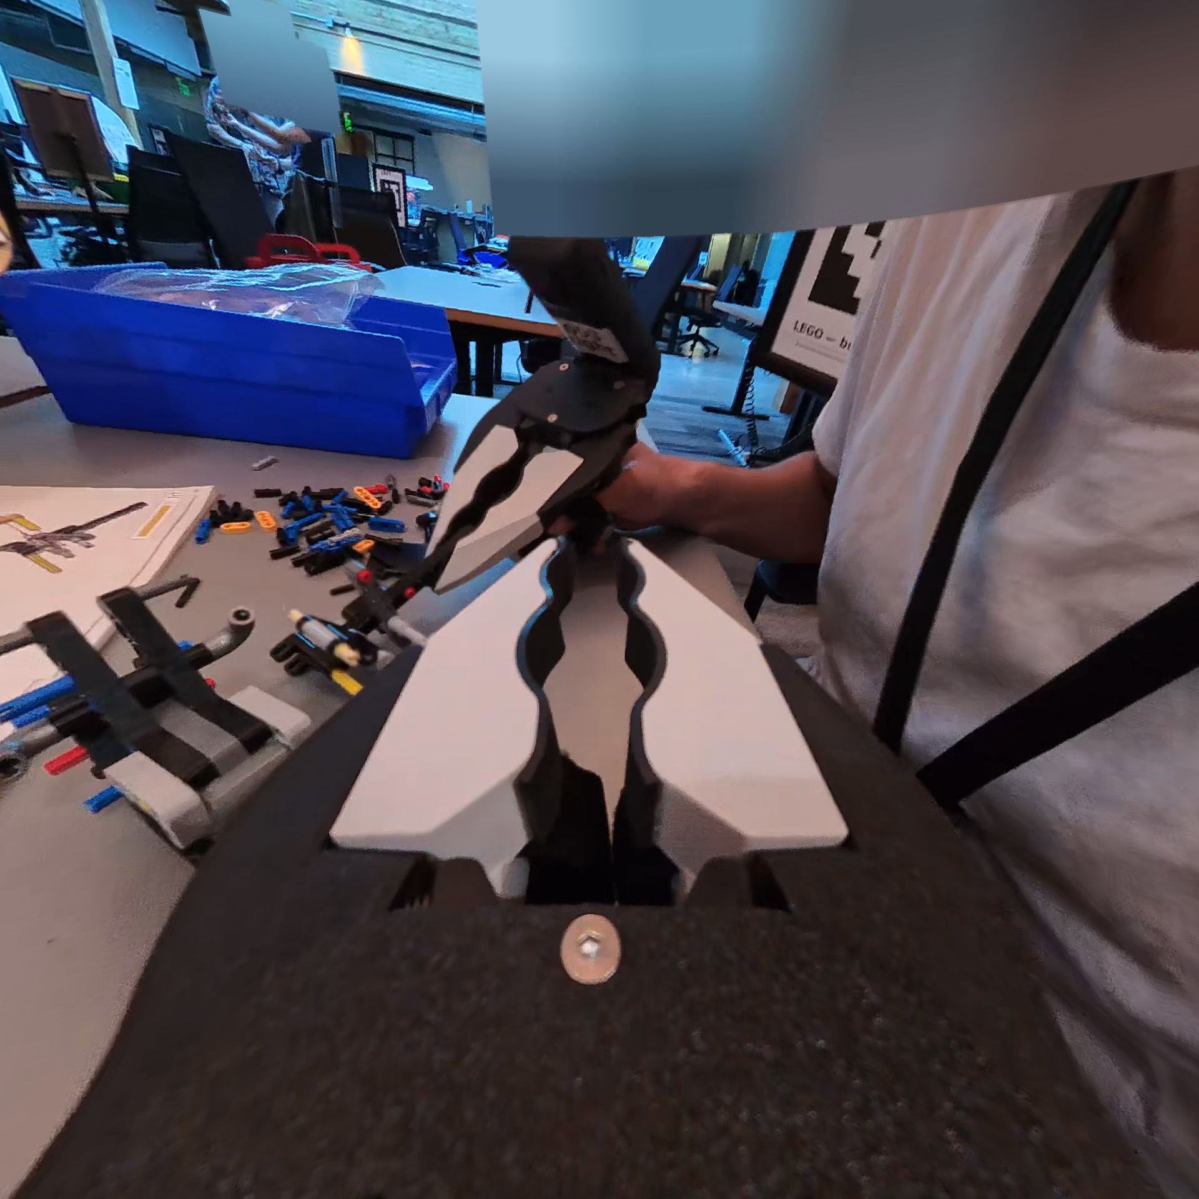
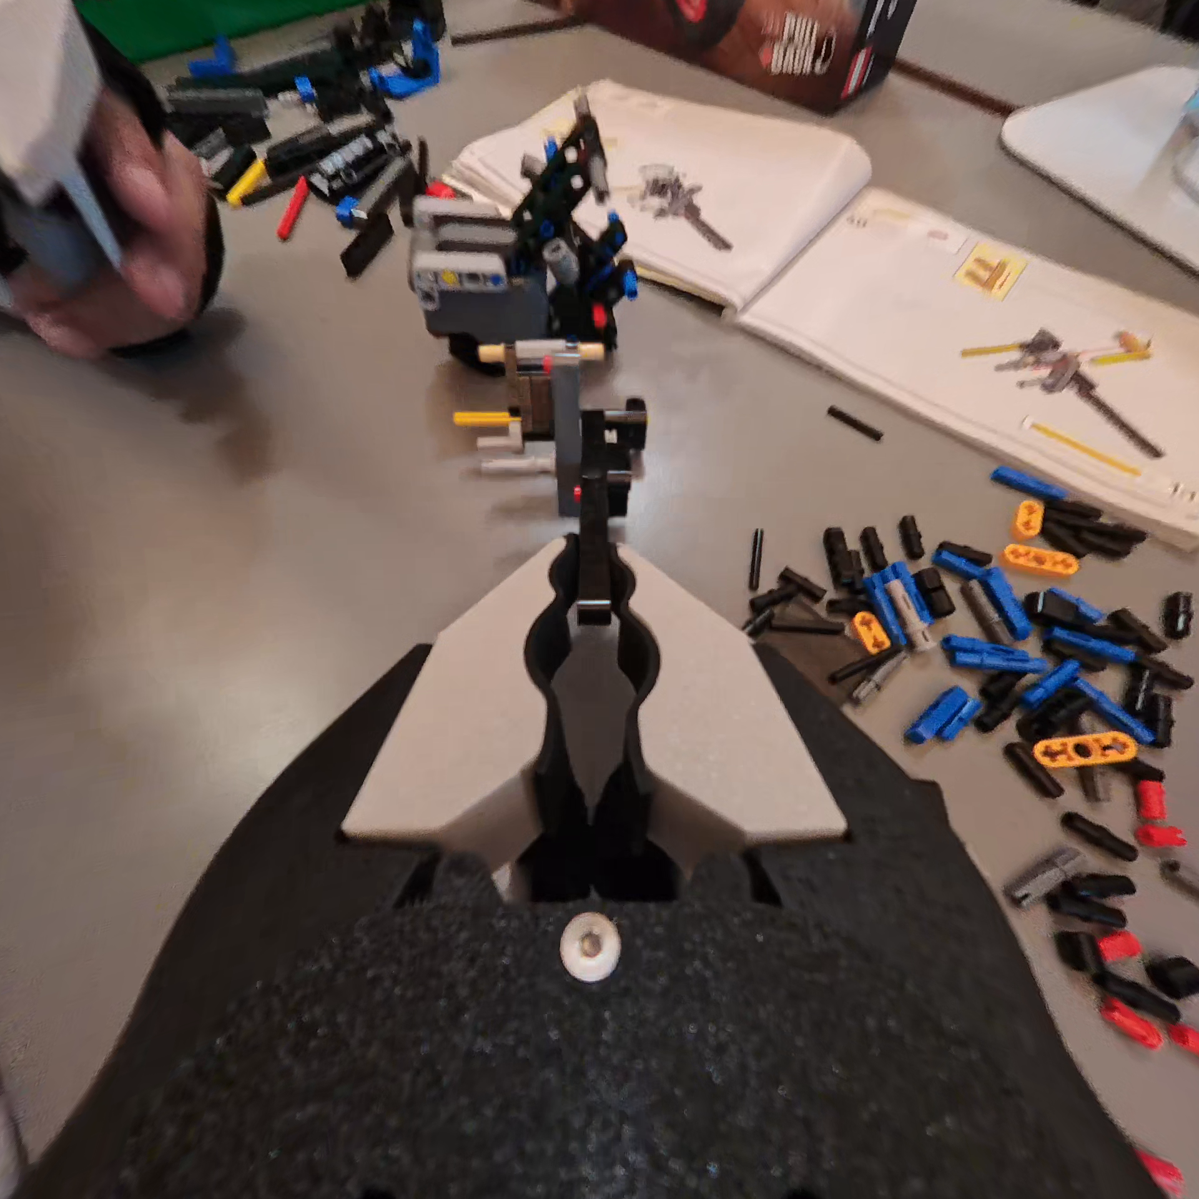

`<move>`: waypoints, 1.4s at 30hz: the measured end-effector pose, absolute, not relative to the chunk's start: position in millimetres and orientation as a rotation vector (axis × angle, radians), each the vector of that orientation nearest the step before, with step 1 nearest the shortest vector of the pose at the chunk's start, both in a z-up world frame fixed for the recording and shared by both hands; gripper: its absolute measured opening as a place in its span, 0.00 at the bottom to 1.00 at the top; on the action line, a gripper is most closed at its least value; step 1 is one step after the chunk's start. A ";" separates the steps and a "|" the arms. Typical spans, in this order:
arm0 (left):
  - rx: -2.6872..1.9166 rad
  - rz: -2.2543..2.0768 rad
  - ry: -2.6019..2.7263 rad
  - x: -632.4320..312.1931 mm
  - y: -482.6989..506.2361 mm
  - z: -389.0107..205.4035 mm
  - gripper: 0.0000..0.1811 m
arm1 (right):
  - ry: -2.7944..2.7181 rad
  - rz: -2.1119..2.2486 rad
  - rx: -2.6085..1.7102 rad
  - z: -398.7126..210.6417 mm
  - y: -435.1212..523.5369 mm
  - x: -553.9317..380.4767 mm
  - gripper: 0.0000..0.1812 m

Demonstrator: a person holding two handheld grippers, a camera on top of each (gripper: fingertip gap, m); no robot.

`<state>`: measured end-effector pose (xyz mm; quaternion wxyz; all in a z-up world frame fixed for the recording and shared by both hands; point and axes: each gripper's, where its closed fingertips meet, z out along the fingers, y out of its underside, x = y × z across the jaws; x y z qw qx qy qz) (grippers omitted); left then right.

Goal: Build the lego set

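Observation:
My right gripper (image 2: 592, 551) is shut on the black beam (image 2: 593, 571) of a small lego sub-assembly (image 2: 558, 422) with a grey beam, a yellow axle and a tan pin. It holds this just above the grey table (image 2: 259, 584). The left wrist view shows the right gripper (image 1: 422, 584) with the sub-assembly (image 1: 331, 642) at its tip. A larger build with a grey box (image 2: 480, 279) stands behind it, and it also shows in the left wrist view (image 1: 143, 720). My left gripper (image 1: 590, 548) is slightly open and empty, raised beside the right hand.
Loose black, blue, orange and red pieces (image 2: 1038, 655) lie to the right. An open instruction booklet (image 2: 908, 324) and a set box (image 2: 778, 45) lie beyond. More built parts (image 2: 311, 130) are at the far left. A blue bin (image 1: 227, 363) holds plastic bags. A person in white (image 1: 973, 584) stands close. Tip to tip, the grippers are about 15 cm apart.

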<state>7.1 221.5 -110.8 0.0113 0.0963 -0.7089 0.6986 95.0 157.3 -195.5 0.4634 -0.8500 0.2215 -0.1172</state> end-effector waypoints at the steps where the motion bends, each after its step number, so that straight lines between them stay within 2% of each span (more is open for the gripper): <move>1: 0.313 2.184 -2.190 8.0 222.8 -109.5 0.06 | 0.556 -0.269 -2.106 -198.8 156.3 94.6 0.03; 16: 0.117 2.156 -2.382 -14.2 211.6 -121.7 0.05 | 0.548 -0.261 -2.190 -211.3 154.7 89.9 0.04; 35: 0.132 2.157 -2.371 -13.4 212.1 -121.2 0.05 | 0.539 -0.222 -2.236 -218.5 155.7 86.3 0.03; 39: 0.247 2.143 -2.409 -2.0 214.1 -124.4 0.05 | 0.545 -0.207 -2.237 -219.1 155.6 86.0 0.03; 42: 0.565 2.067 -2.685 37.5 225.5 -143.6 0.05 | 0.541 -0.207 -2.235 -218.8 155.7 85.7 0.04</move>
